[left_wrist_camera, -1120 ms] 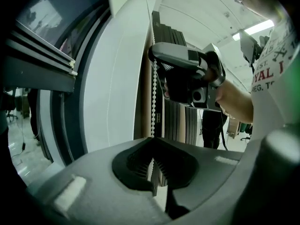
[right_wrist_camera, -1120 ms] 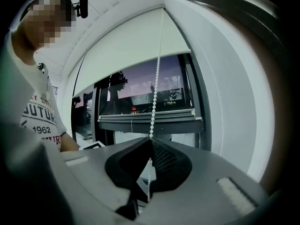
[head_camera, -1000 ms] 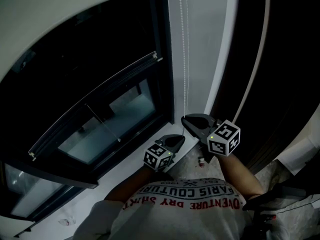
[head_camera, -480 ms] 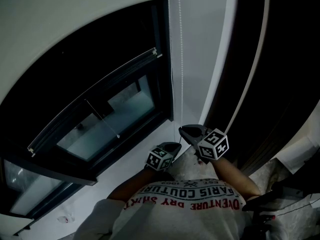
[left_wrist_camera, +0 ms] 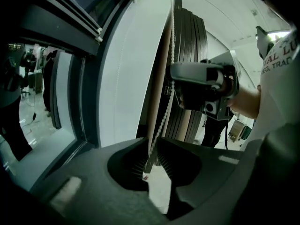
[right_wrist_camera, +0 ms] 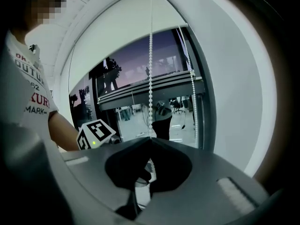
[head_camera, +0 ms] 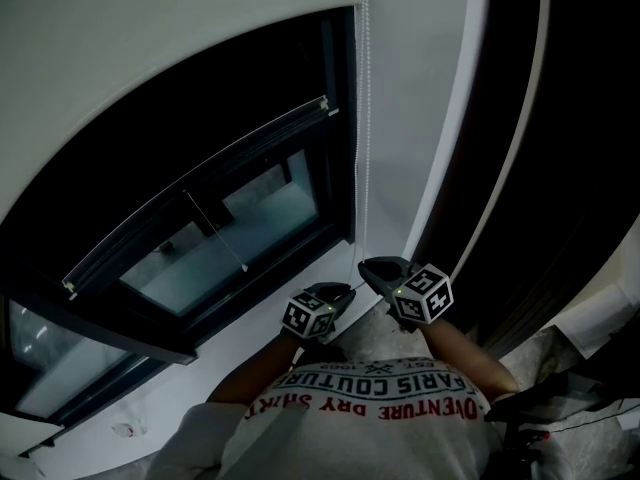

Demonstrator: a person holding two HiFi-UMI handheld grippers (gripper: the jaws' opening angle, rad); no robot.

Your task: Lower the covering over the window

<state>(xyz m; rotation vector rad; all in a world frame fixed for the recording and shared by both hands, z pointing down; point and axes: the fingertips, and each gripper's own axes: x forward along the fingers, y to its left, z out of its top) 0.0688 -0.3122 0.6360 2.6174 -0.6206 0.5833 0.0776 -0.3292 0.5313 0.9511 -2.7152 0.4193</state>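
Observation:
A white roller blind (head_camera: pixel 150 58) covers the top of the dark window (head_camera: pixel 200 198). Its white bead chain (head_camera: pixel 362 118) hangs down the frame's right side. My right gripper (head_camera: pixel 375 268) is shut on the chain; in the right gripper view the bead chain (right_wrist_camera: pixel 150 78) runs down into the closed tips of the right gripper (right_wrist_camera: pixel 150 139). My left gripper (head_camera: pixel 335 293) sits just below and to the left, its jaws opening. In the left gripper view the bead chain (left_wrist_camera: pixel 161 121) passes loose through the left gripper (left_wrist_camera: pixel 152 146), with the right gripper (left_wrist_camera: pixel 201 86) above it.
A white wall strip (head_camera: pixel 420 118) separates the window from a dark folded curtain or panel (head_camera: pixel 560 168) on the right. The white windowsill (head_camera: pixel 250 338) lies under the grippers. A tilted sash with a thin stay rod (head_camera: pixel 215 233) sits inside the window frame.
Both grippers have come down and towards me along the chain. The blind's lower edge sits a little lower over the glass. The left jaws have parted off the chain.

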